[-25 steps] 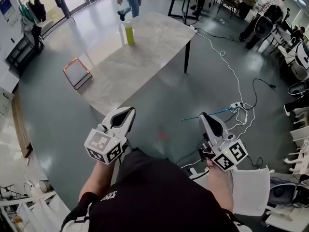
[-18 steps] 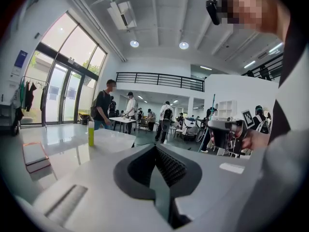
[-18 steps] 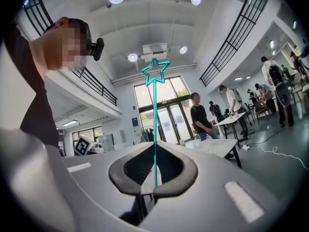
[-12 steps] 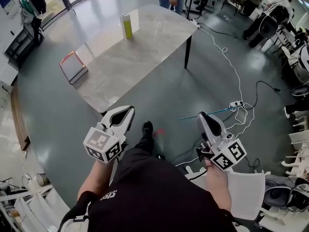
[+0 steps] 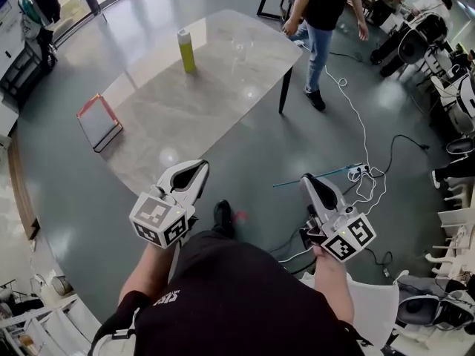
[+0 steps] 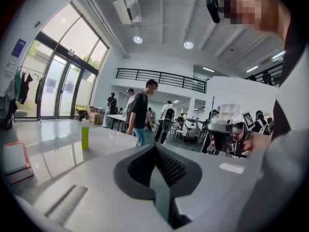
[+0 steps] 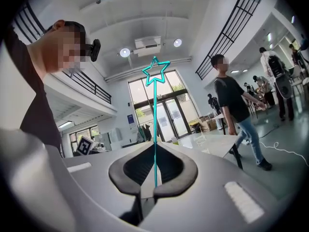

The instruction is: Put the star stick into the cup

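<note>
My right gripper (image 5: 306, 179) is shut on the thin teal star stick (image 5: 338, 172), which lies crosswise over the floor in the head view. In the right gripper view the stick (image 7: 155, 129) rises straight from the shut jaws (image 7: 155, 149) to its outlined star tip. A clear cup (image 7: 201, 140) stands on the marble table (image 5: 193, 102), faint in the head view (image 5: 239, 47), far ahead of both grippers. My left gripper (image 5: 195, 175) is held at waist height, shut with nothing in it (image 6: 155, 151).
A yellow-green bottle (image 5: 185, 50) stands on the table's far side, and a red-framed board (image 5: 96, 121) lies at its left edge. A person (image 5: 323, 21) walks past the far right corner. White cables and a power strip (image 5: 361, 170) lie on the floor; a white chair (image 5: 382, 295) is at my right.
I have stepped nearer the table, with both grippers held as before. The walking person has crossed from the table's far left to its right corner.
</note>
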A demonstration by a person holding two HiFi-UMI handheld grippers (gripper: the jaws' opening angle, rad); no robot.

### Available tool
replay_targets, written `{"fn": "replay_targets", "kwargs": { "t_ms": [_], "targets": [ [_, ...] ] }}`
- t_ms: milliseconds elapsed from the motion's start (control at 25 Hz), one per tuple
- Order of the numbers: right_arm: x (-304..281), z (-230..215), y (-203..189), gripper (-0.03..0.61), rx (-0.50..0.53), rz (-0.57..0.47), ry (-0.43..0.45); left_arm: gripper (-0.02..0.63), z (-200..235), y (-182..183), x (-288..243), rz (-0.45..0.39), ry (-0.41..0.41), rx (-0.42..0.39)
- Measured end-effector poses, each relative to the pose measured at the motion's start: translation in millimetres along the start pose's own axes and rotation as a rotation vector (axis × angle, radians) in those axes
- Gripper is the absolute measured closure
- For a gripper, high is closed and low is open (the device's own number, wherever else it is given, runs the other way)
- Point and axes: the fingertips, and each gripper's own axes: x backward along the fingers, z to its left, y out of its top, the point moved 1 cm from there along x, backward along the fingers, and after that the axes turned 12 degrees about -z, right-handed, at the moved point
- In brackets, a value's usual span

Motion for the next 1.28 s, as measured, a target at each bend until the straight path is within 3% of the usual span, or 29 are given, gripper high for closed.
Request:
{"fn": "replay_targets", "kwargs": {
  "t_ms": [280, 760, 1040, 1280],
  "targets": [
    [-91, -36, 10, 0.555, 0.016, 0.012, 0.027, 0.612, 63, 22, -55, -0.019, -0.004, 0.003],
    [-167, -79, 1, 0.555, -0.023, 0.032, 0.066, 0.612, 114, 29, -104, 0.008, 0.004, -0.002],
    [-211, -148, 10, 0.555, -0.051, 0.045, 0.112, 0.612, 135, 22, -166, 0.026, 0.058, 0.008],
    [-263, -225, 36, 0.555, -0.058, 0.069, 0.19, 0.612, 150, 33, -250, 0.005, 0.126, 0.009]
  ]
}}
